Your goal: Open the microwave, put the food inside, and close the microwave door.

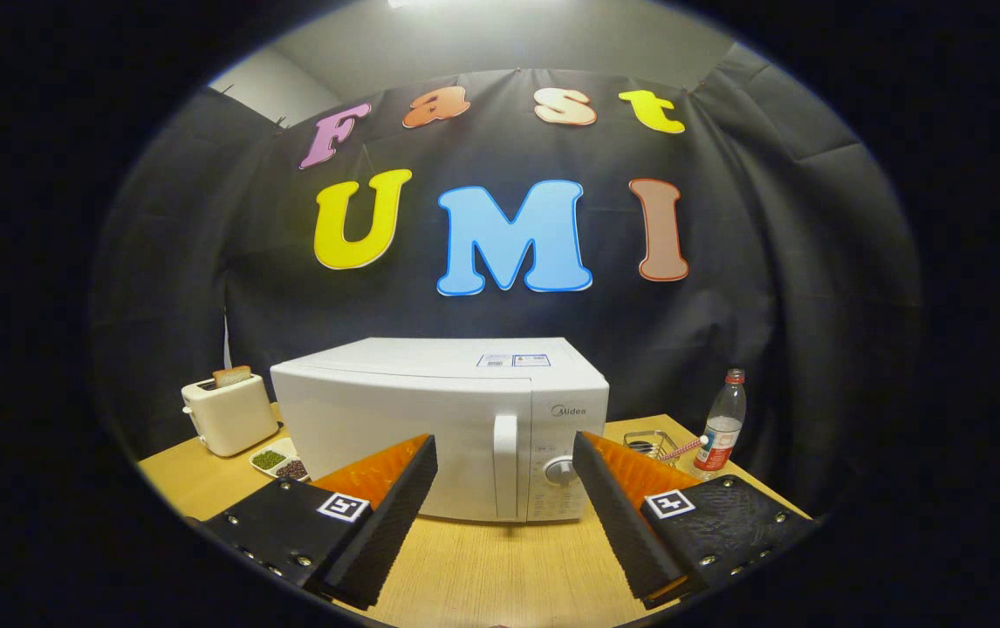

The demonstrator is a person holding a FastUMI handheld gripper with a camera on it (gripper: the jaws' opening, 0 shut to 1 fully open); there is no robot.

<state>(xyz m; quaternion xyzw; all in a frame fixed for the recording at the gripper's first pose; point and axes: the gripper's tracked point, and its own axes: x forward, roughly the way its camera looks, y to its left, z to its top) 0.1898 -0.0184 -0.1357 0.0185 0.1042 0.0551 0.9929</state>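
A wooden tabletop (482, 571) stands before a dark cloth wall. The largest thing on it is a white microwave (439, 427), straight ahead at twelve o'clock from the claw (504, 458), beyond its fingertips and not touching them. Its door (395, 445) is shut; a pale upright handle (505, 467) runs down the door's right edge, and a round dial (561, 471) sits on the control panel just right of it (the dial is partly hidden by the right finger).

The claw is wide open and holds nothing. Its two fingers (391, 515) splay apart above the bare wood, and the handle shows in the gap between them.

At about ten o'clock, left of the microwave and well apart from the claw, stands a cream toaster (228, 414) with a slice of bread (231, 376) poking up from its slot. Between toaster and microwave lies a small white dish (277, 460) with green and dark grains, the food nearest the microwave.

At about two o'clock, right of the microwave, a clear bottle (722, 427) with a red cap stands upright. Beside it sits a small wire basket (650, 443).
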